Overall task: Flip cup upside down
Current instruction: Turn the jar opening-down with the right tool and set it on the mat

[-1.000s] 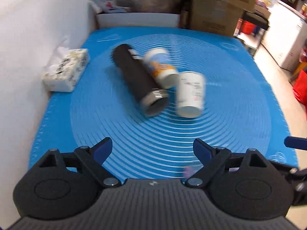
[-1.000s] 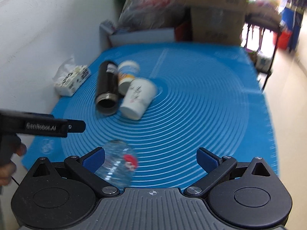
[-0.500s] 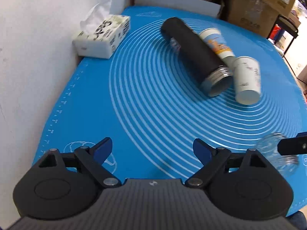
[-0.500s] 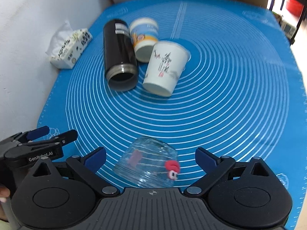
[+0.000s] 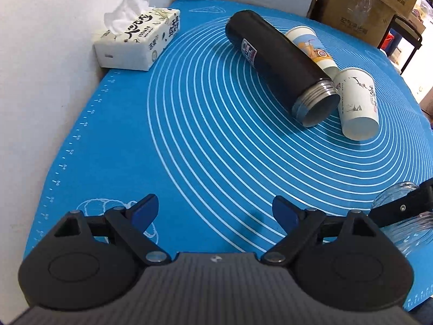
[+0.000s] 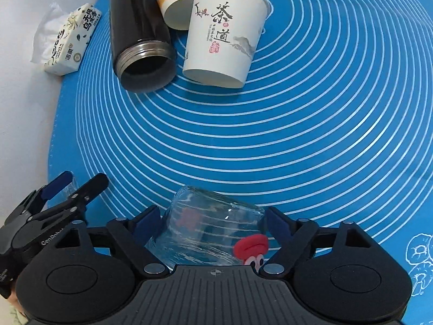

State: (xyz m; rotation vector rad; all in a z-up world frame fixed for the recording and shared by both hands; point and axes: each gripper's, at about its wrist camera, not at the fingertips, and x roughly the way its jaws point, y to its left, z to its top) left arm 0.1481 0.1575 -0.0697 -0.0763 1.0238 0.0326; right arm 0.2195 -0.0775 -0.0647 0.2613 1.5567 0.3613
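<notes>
Straddling the glass cup (image 6: 213, 233), the right gripper (image 6: 213, 220) sits with 1 blue pad on each side of the cup wall, jaws wide and not yet closed; a narrow gap shows at the right pad, while contact at the left pad cannot be confirmed. The cup lies on its side at the near edge of the blue mat (image 6: 324, 124), with a red figure (image 6: 251, 247) stuck on its wall. The left gripper (image 5: 213, 212) hangs wide apart over bare mat beside it and holds nothing. Further back, well apart from the cup, lie a black flask (image 6: 140, 35), a white paper cup (image 6: 224, 40) and a second paper cup with orange print (image 6: 173, 2), with a tissue pack (image 6: 70, 40) near the wall. The step in hand appears to be the approach for the grasp. The next move calls for closing the pads squarely on the smooth glass, since a slanted grip may slip, then lifting, rotating the cup mouth-down and setting it on the mat.
</notes>
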